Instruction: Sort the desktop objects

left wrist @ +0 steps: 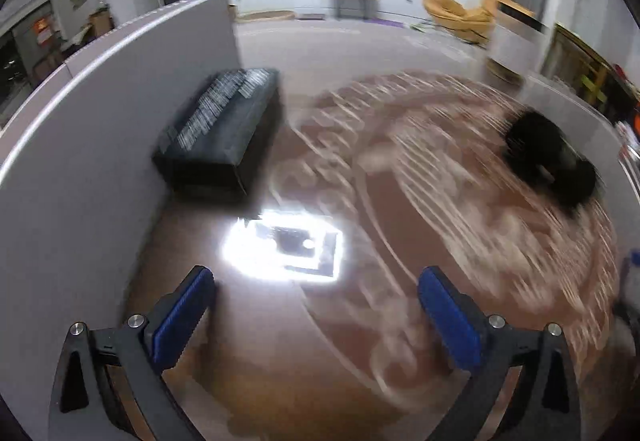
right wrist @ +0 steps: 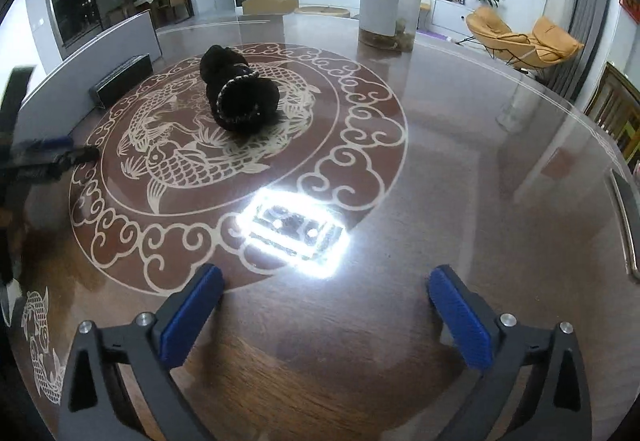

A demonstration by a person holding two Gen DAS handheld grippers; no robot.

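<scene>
1. Both grippers are spread wide with nothing in them: the left gripper (left wrist: 316, 281) and the right gripper (right wrist: 326, 279) hover over the glossy table (right wrist: 460, 161).
2. The black fuzzy bundle (right wrist: 238, 97) lies upper centre of the right view; the black box (left wrist: 218, 133) sits upper left of the left view, against a grey board (left wrist: 80, 169).
3. I judge a reach is in hand; next, one gripper needs to straddle the bundle and close.

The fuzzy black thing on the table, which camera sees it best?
The right wrist view: the fuzzy black thing sits sharp and whole on the fish pattern. The left wrist view shows it only as a blurred dark lump near the right edge.
</scene>
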